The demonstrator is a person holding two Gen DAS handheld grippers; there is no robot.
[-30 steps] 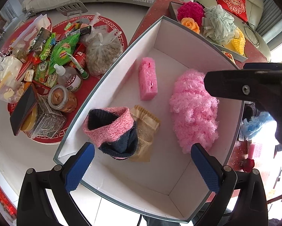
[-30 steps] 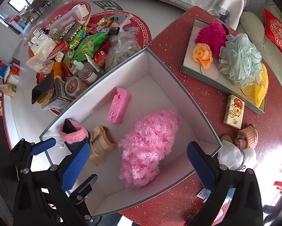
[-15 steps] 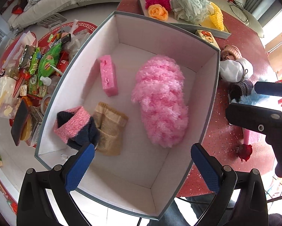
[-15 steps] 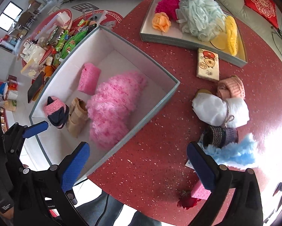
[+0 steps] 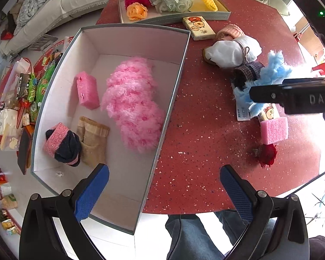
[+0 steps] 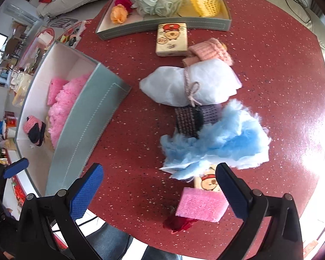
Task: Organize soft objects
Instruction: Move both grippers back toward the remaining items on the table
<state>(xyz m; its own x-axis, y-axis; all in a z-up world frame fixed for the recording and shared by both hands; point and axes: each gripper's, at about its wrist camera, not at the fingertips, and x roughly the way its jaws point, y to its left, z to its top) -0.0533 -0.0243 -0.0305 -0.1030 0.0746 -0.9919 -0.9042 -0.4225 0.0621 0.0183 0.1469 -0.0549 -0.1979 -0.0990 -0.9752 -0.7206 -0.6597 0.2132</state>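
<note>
Since the right hand-held gripper (image 6: 159, 191) hangs open and empty over the counter's (image 6: 271, 49) near edge, the pink sponge (image 6: 202, 203) lies just ahead between its fingers, long axis crosswise; the left hand-held gripper (image 5: 163, 190), also open, hovers farther off by the box (image 5: 173, 99).

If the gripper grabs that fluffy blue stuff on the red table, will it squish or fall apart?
The blue fluff looks like loose stuffing with wispy, torn edges, so it would probably squish flat and weigh very little. Bits may well pull off or trail. It likely won't roll, and the open right gripper is close above it.
</note>
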